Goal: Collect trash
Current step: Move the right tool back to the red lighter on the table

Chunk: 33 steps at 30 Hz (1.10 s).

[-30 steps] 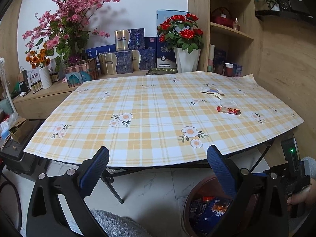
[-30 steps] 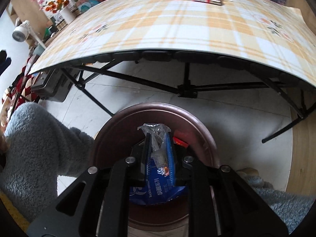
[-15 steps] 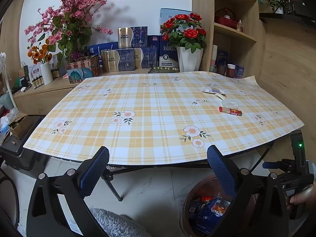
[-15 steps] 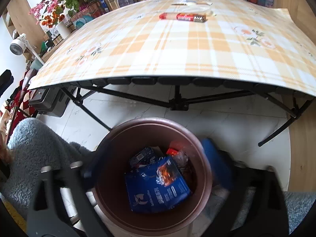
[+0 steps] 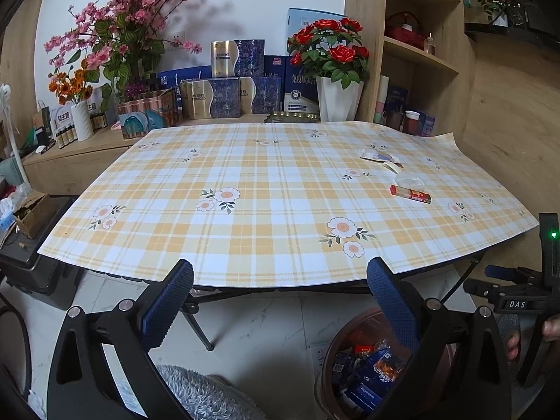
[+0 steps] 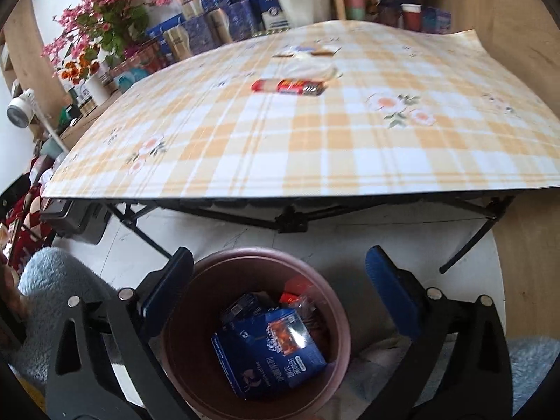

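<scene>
Both our tongs gape wide and hold nothing: the right gripper (image 6: 278, 273) hangs over the bin (image 6: 196, 315), the left gripper (image 5: 280, 281) before the table (image 5: 245, 224). We count one bin; in it lie a blue packet (image 6: 269, 353) and other wrappers. On the table we count one red tube (image 5: 410, 194), one clear lid (image 5: 410, 180) and two small wrappers (image 5: 377, 155).

You get bright, even daylight in both views. The pink blossom branches (image 5: 140, 10) cast a soft grey shadow on the white wall (image 5: 266, 3). Your right wrist view is washed out and softly blurred; fisheye bends the checked yellow tablecloth (image 6: 315, 147), corners dark.
</scene>
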Available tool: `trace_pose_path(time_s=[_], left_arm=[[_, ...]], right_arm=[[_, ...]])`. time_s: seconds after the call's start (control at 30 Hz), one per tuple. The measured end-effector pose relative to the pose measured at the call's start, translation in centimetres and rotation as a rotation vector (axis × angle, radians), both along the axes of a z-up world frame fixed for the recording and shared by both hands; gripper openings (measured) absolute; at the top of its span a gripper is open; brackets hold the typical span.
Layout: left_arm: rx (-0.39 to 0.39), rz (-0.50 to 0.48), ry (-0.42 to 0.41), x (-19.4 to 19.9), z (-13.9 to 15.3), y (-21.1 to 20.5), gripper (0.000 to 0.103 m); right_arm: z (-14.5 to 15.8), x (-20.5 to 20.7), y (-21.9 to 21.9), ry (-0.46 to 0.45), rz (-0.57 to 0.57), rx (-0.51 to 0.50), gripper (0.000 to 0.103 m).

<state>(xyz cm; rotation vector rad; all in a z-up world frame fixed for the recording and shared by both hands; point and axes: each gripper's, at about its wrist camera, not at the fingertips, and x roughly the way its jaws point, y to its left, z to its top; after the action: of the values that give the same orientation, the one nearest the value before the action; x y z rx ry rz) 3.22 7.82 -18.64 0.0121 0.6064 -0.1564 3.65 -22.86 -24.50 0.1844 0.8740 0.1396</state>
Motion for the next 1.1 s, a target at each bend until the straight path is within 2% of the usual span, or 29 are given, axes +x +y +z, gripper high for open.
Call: trace_pose_path(time_s=[0.27, 0.43, 0.7, 0.77, 0.9, 1.1], left_arm=[[-0.004, -0.001, 0.018, 0.4, -0.3, -0.1, 0.097], [0.000, 0.009, 0.039, 0.8, -0.7, -0.1, 0.097], [-0.002, 0.018, 0.086, 2.0, -1.1, -0.5, 0.097], [-0.019, 0.009, 0.107, 2.7, -1.1, -0.7, 0.097], [-0.065, 0.033, 0.091, 4.0, -0.6, -0.6, 0.097], [-0.120, 0.099, 0.060, 6.0, -0.1, 0.0, 0.097]], right_arm=[[1.3, -0.4, -0.8, -0.058, 0.019, 0.073, 0.097], [2.0, -0.3, -0.5, -0.077, 0.024, 0.000, 0.097], [2.5, 1.2, -3.2, -0.050, -0.028, 0.016, 0.097], [2.6, 2.1, -4.4, -0.032, -0.058, 0.022, 0.097], [2.7, 4.2, -5.4, 0.005, -0.152, 0.045, 0.097], [2.9, 9.7, -2.2, 0.024, -0.183, 0.031, 0.097]])
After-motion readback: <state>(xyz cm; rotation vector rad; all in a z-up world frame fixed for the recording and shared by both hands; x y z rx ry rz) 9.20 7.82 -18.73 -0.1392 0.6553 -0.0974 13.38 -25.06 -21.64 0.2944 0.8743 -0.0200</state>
